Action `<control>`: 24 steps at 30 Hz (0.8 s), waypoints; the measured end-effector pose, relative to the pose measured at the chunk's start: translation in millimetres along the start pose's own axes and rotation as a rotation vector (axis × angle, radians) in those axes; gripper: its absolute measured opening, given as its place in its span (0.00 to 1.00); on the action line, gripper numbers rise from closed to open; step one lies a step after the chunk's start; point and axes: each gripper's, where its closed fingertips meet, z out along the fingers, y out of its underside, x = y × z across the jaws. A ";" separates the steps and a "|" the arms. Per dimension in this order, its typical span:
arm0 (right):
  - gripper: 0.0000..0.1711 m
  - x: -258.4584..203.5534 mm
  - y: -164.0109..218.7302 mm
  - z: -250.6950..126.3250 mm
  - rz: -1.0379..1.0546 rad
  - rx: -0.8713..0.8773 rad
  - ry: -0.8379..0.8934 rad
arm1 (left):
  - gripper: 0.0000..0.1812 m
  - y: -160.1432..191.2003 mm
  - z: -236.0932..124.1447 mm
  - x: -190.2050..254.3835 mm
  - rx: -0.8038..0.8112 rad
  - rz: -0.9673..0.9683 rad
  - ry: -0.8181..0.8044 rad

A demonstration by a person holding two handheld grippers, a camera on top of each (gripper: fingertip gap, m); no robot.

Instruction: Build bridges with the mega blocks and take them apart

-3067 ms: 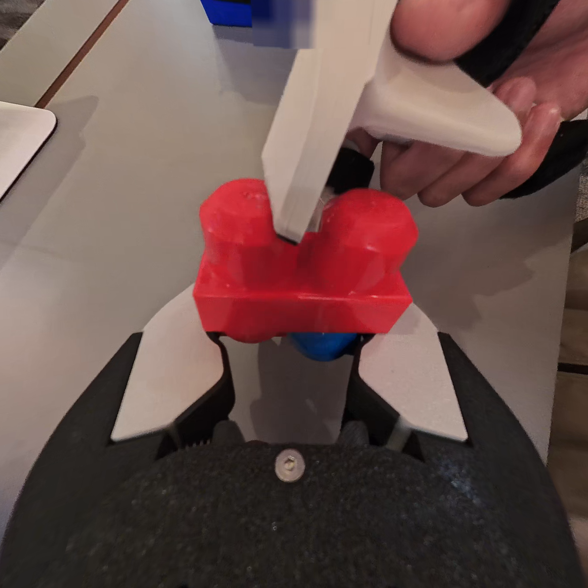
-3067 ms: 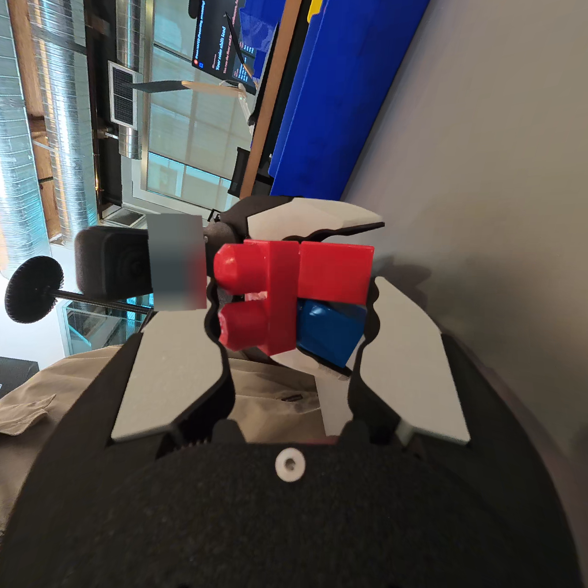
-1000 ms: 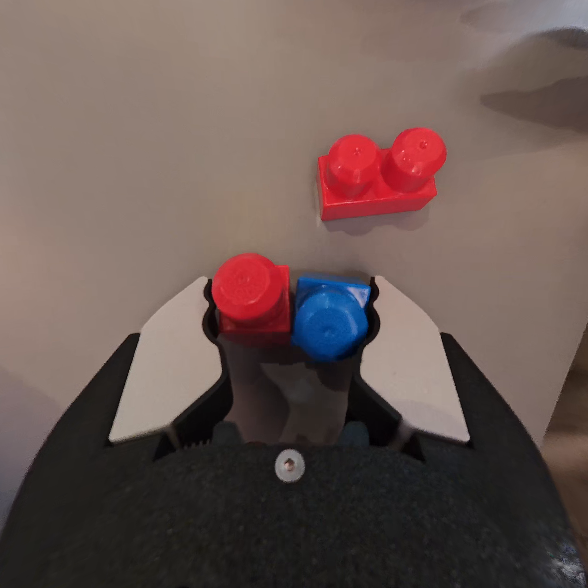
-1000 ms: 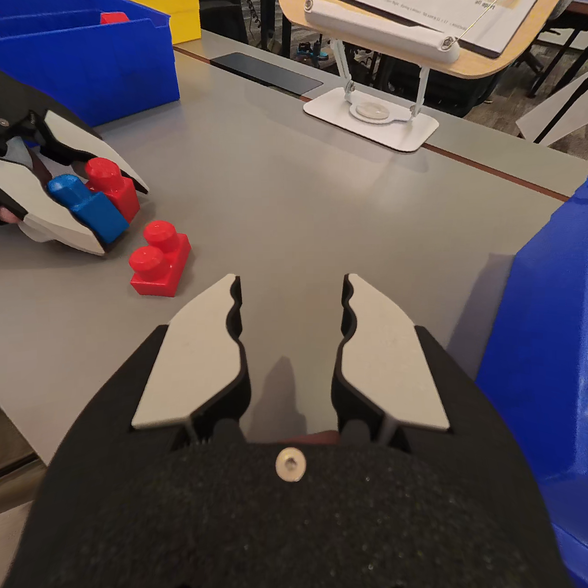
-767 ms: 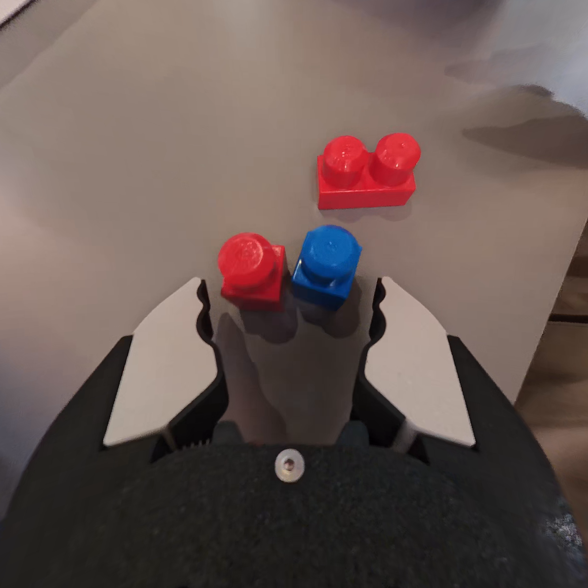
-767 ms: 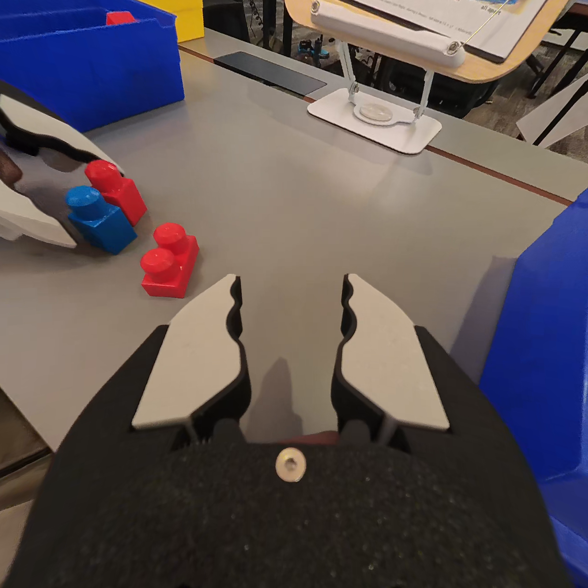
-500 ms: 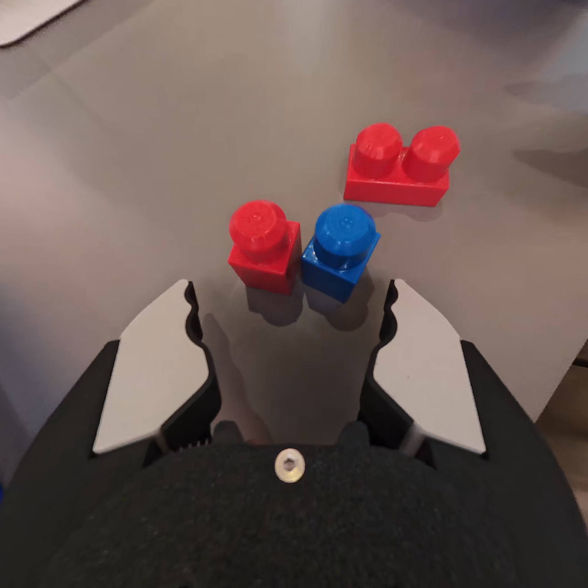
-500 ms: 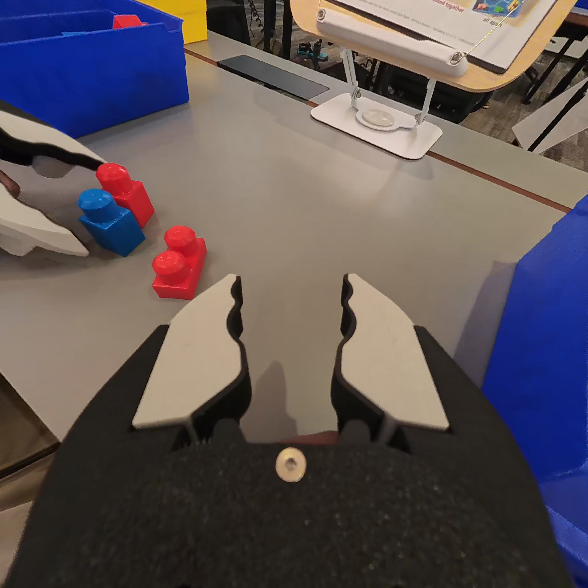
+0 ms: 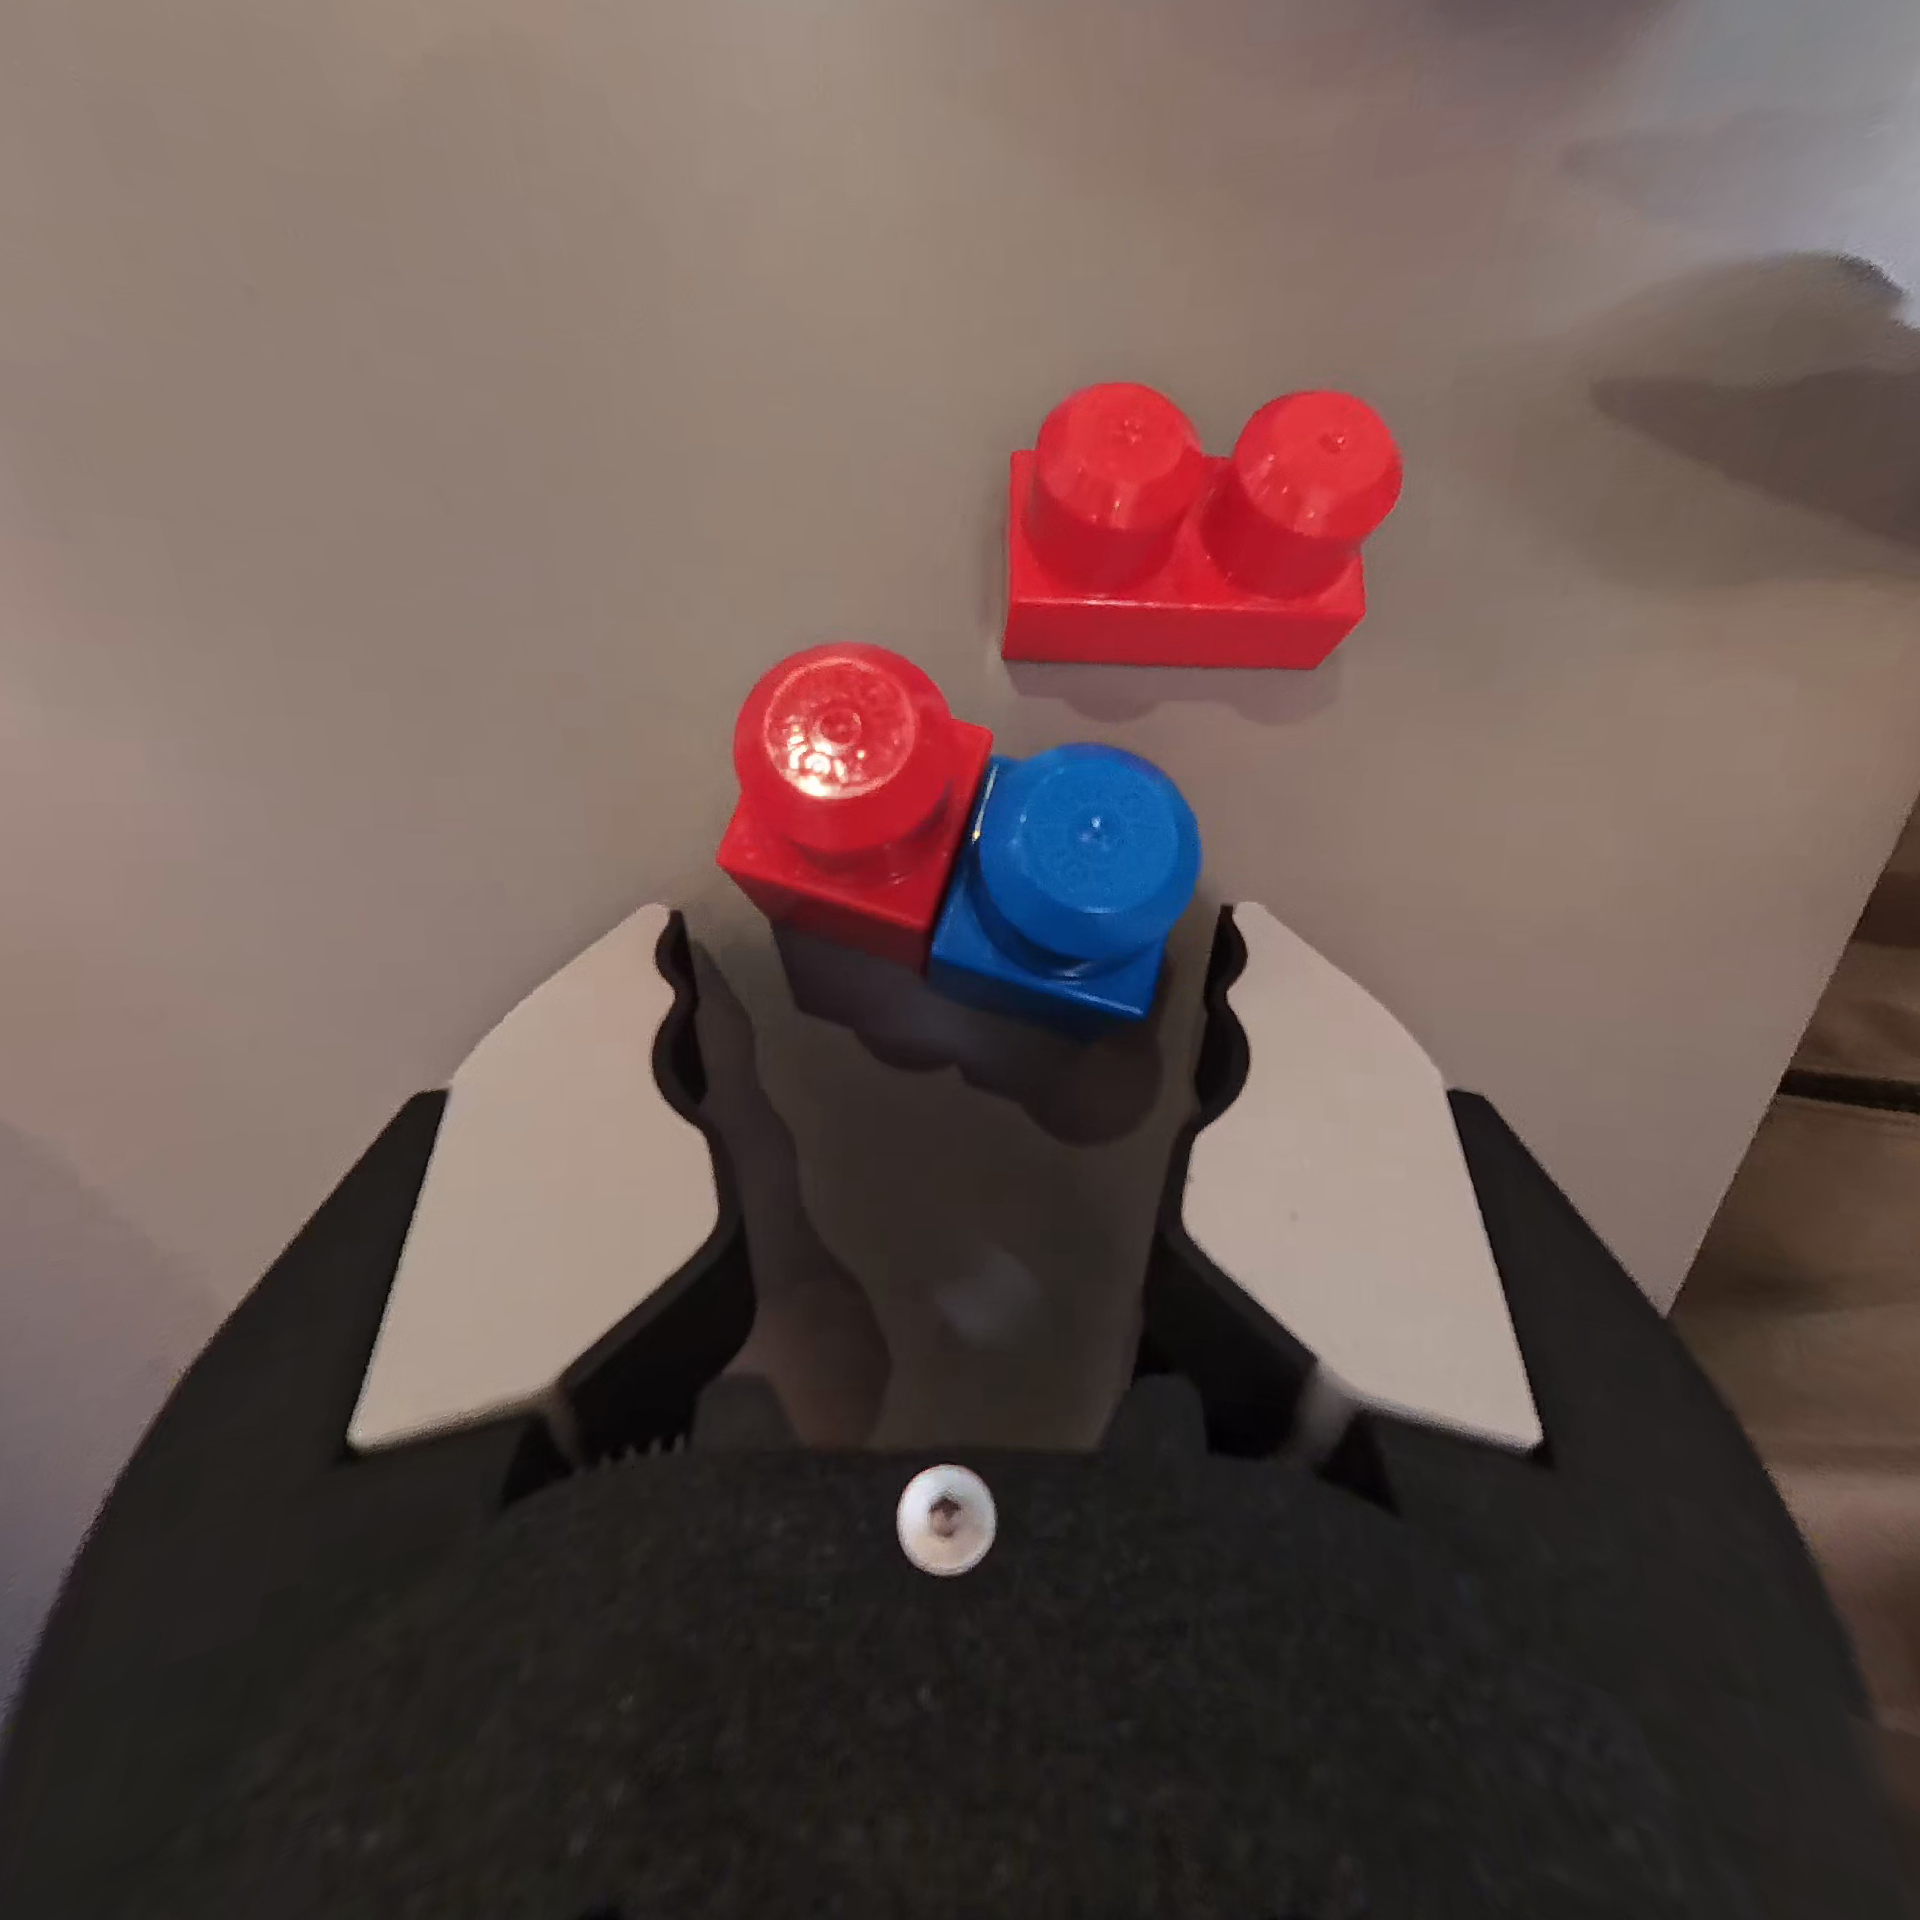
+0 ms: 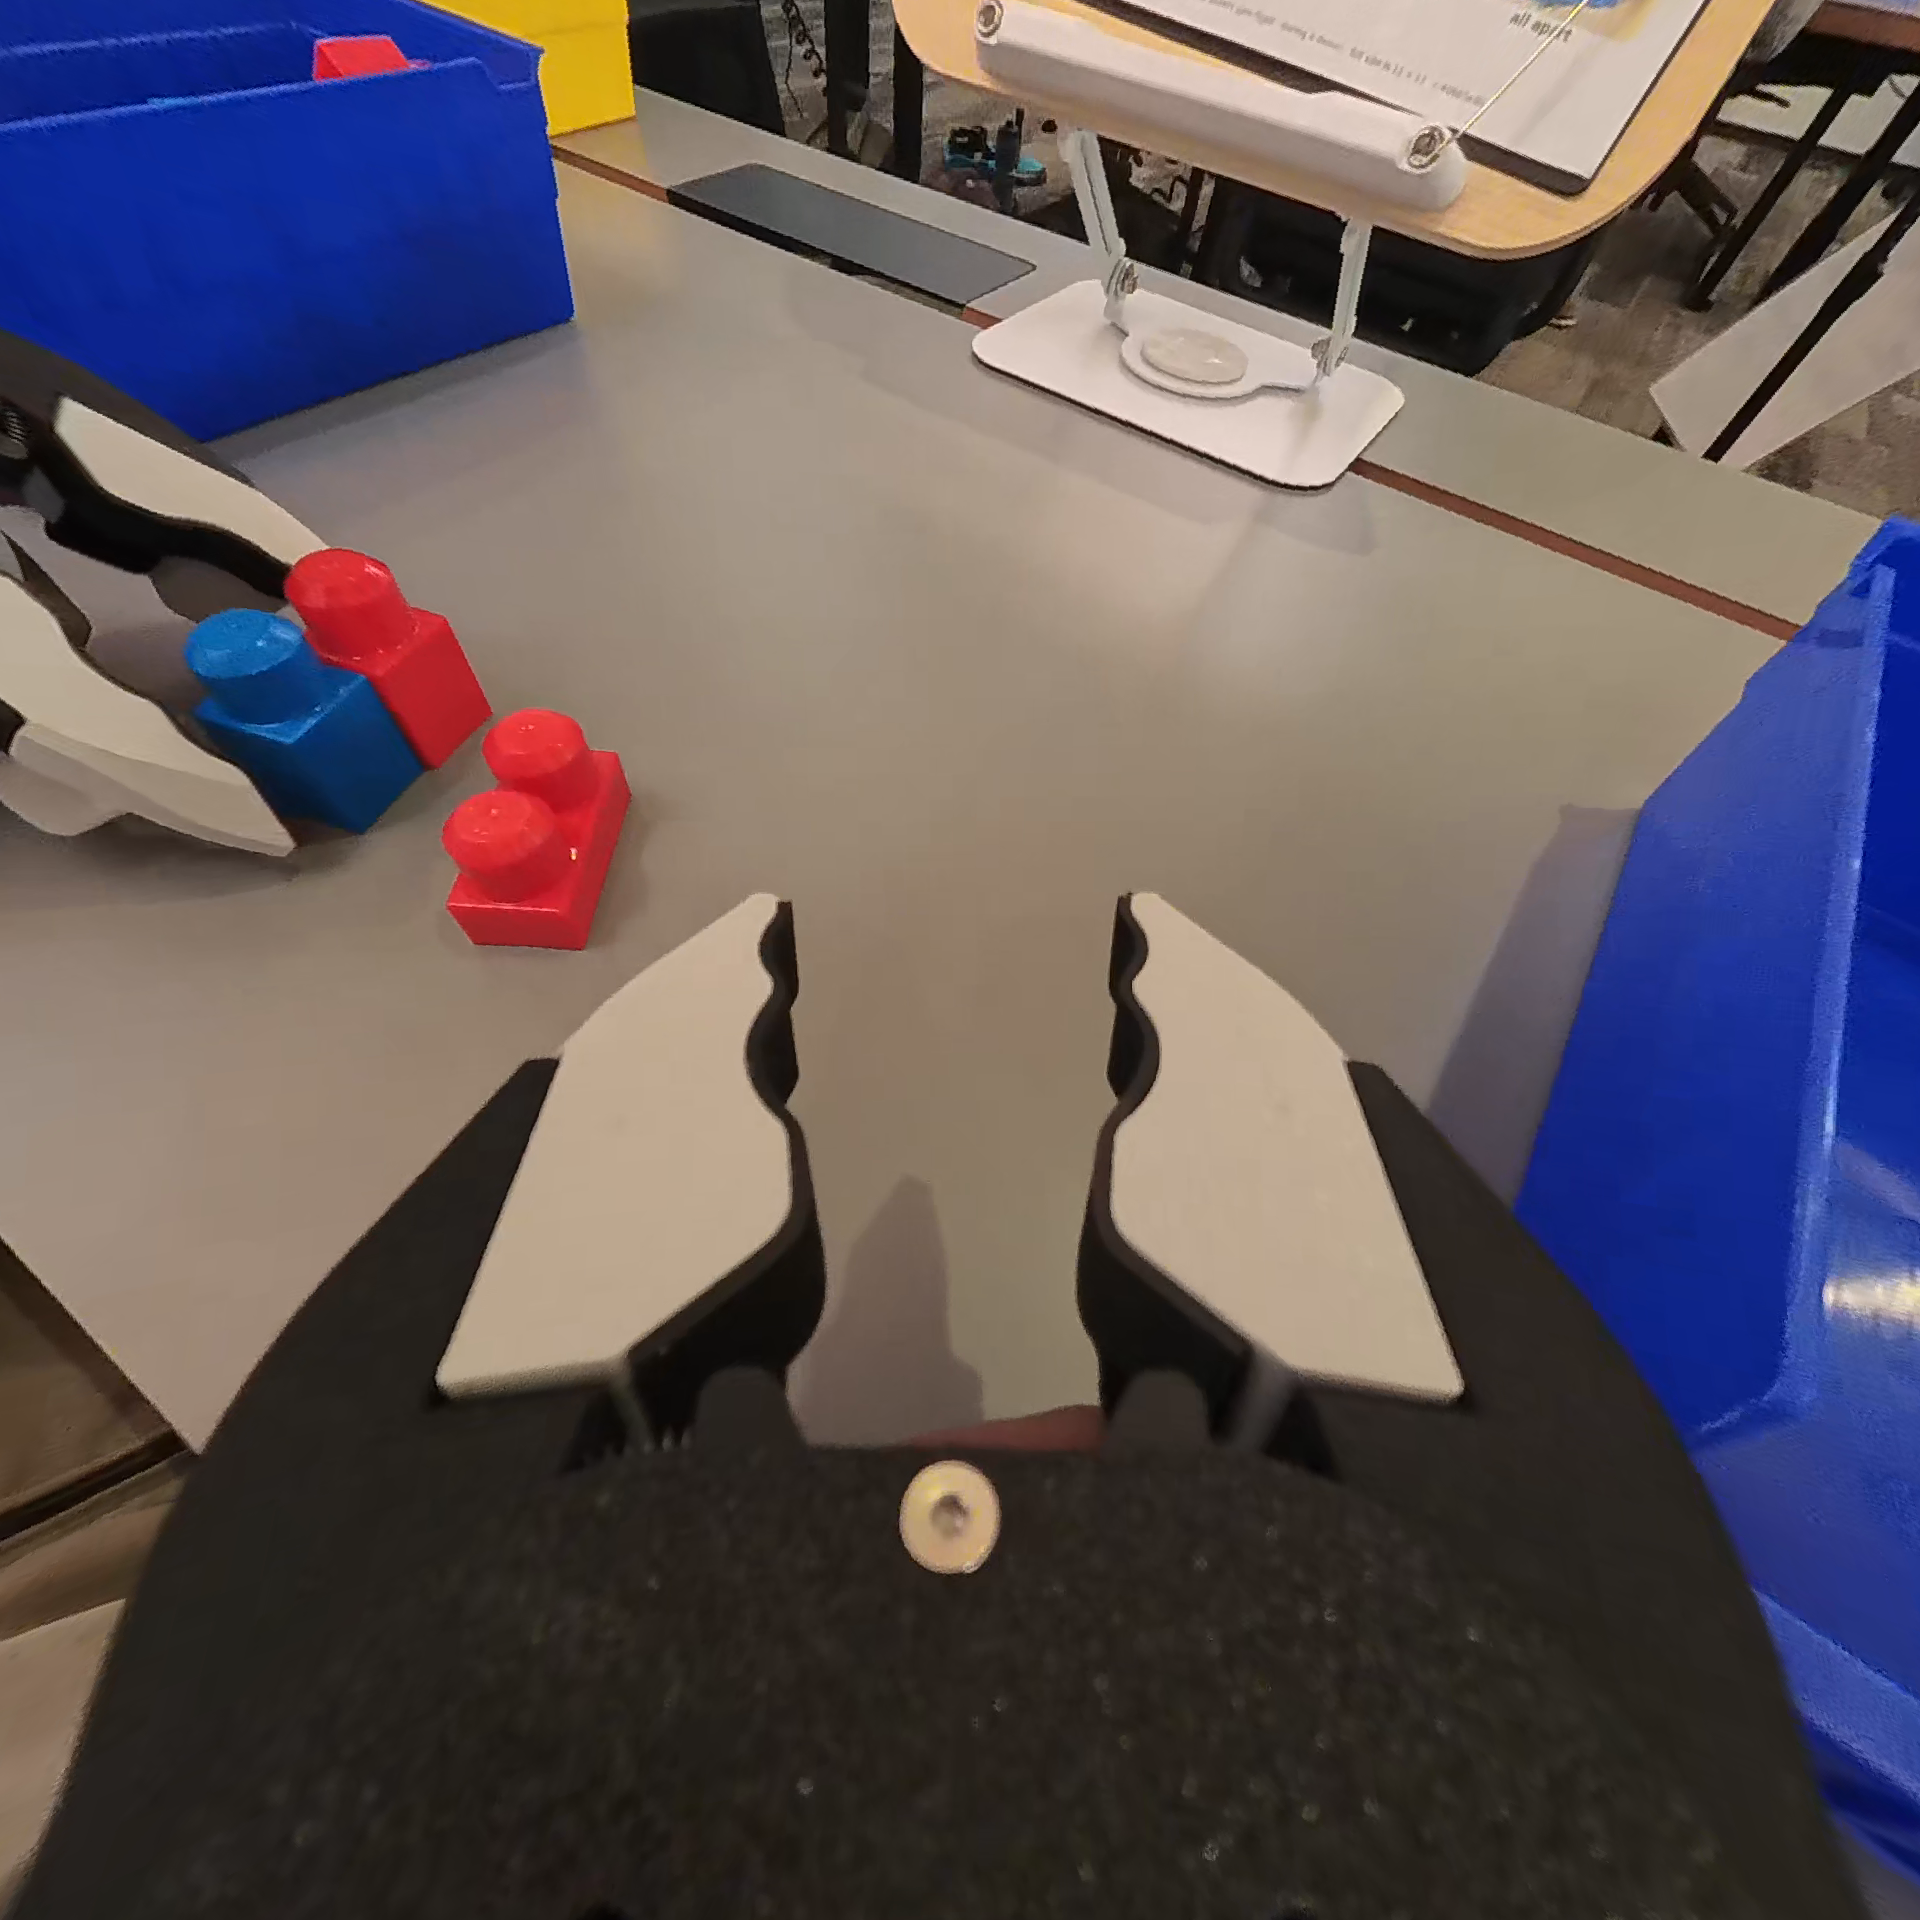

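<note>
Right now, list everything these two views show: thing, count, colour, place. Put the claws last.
single-stud red block: 1, red, on the table, side by side with the blue one.
single-stud blue block: 1, blue, just ahead of the left claw's tips.
two-stud red block: 1, red, on the table, apart from the pair.
table: 1, grey.
storage bins: 2, blue, one far left, one at the right edge.
yellow bin: 1, behind the left blue bin.
document stand: 1, white base, wooden board, far side.
black panel: 1, flush in the table.
left claw: 1, open, empty.
right claw: 1, open, empty.
</note>
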 end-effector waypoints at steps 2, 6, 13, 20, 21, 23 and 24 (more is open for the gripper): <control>0.33 -0.5 0.9 1.9 -0.008 -0.005 -0.006 | 0.53 0.7 -2.9 -1.3 0.005 0.028 -0.027; 0.33 -3.7 0.7 5.4 -0.020 -0.012 -0.014 | 0.55 2.8 -12.1 2.6 0.032 0.131 -0.069; 0.32 -7.6 0.7 3.7 -0.026 -0.015 -0.008 | 0.56 0.2 -19.7 -0.9 0.088 0.156 -0.009; 0.32 -1.6 2.1 -4.4 -0.012 -0.015 0.019 | 0.57 0.5 -7.0 -2.8 0.051 0.169 0.056; 0.32 -1.1 1.8 -5.4 -0.010 -0.014 0.021 | 0.57 -1.5 -3.9 -1.0 0.049 0.165 0.074; 0.31 0.0 1.2 -7.3 -0.012 -0.014 0.028 | 0.57 -3.7 2.3 0.1 0.029 0.175 0.081; 0.31 0.5 0.8 -8.4 -0.013 -0.014 0.032 | 0.57 -4.1 5.2 0.1 0.017 0.179 0.082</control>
